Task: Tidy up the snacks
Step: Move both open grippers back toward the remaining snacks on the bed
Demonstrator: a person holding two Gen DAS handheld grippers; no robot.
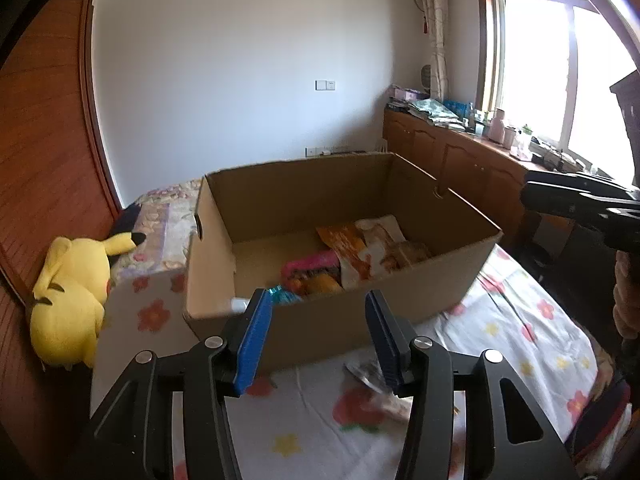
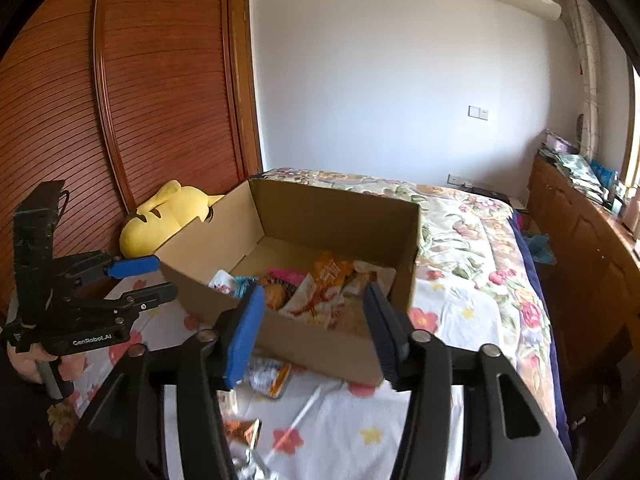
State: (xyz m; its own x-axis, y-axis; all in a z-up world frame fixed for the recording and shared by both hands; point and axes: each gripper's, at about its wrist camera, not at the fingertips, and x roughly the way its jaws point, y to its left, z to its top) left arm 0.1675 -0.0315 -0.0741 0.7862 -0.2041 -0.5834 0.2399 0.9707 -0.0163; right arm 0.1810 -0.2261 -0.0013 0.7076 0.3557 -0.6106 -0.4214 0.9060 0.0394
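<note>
An open cardboard box (image 1: 304, 168) (image 2: 336, 196) stands on the flowered bed sheet (image 1: 520, 320). Inside it lie several snack packets, among them an orange one (image 1: 344, 244) (image 2: 332, 276) and a pink one (image 1: 310, 266) (image 2: 286, 276). My left gripper (image 1: 318, 312) (image 2: 156, 278) hovers at the box's near wall, open, with nothing between its blue pads. My right gripper (image 2: 314, 304) is over the box's near corner, also open and empty; the left wrist view shows it side-on at the right edge (image 1: 532, 196). Loose packets lie on the sheet in front of the box (image 1: 368, 372) (image 2: 268, 376) (image 2: 240, 432).
A yellow plush toy (image 1: 68, 292) (image 2: 168, 216) lies between the box and the slatted wooden wardrobe (image 2: 160, 100). A wooden cabinet (image 1: 460, 160) with clutter on top runs under the window on the right. The bed's right edge drops to the floor.
</note>
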